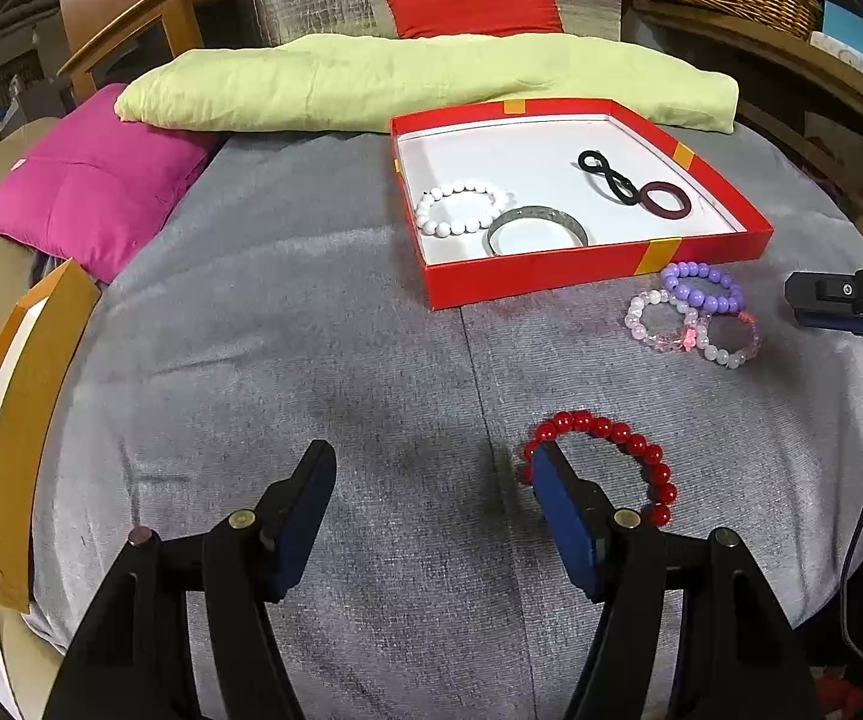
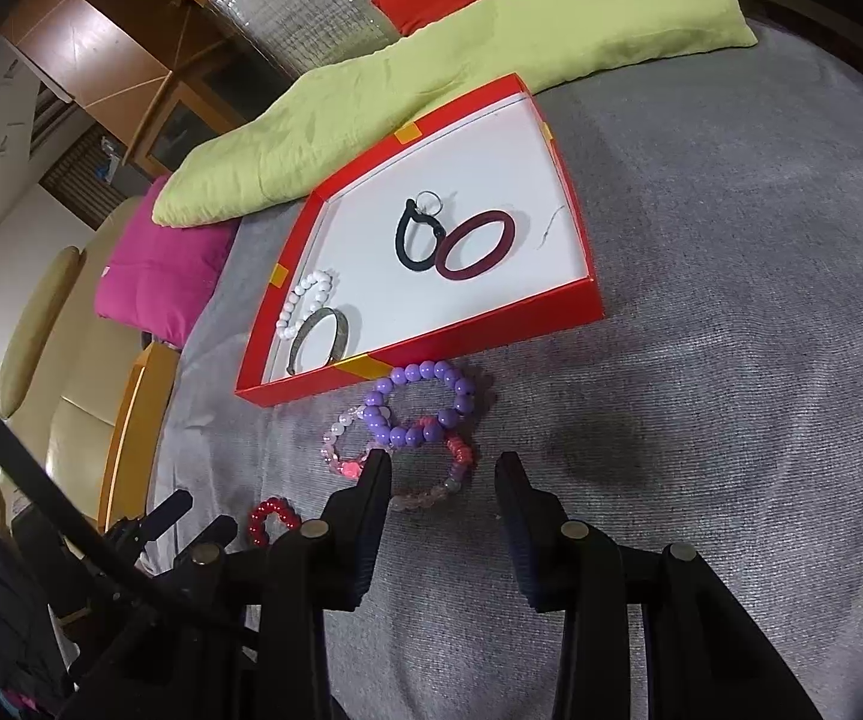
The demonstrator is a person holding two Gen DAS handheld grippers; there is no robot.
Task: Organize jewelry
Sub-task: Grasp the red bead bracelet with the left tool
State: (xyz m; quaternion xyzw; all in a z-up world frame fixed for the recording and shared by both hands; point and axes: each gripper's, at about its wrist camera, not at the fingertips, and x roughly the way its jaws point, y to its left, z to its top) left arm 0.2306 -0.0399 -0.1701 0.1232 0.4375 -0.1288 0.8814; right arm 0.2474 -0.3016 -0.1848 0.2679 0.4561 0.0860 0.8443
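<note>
1. Low in the left wrist view sits the red bead bracelet, glossy round beads in a ring on the grey cloth. The left gripper stands with jaws wide apart and nothing between them, its right finger covering part of the ring's left side.
2. Centre of the right wrist view: the right gripper, jaws partly apart, gripping nothing, fingertips at a cluster of three bracelets. The purple bead bracelet is opaque and shiny; the two pale pink bracelets are translucent, one partly hidden by the left finger.
3. Upper middle, the shallow red box with a white floor holds a white bead bracelet, a metal bangle, a black hair tie and a maroon ring.
4. Behind it lie soft cushions: lime, magenta, red.
5. A thin wire loop by the black tie, seen from the right wrist, is too small to identify.
</note>
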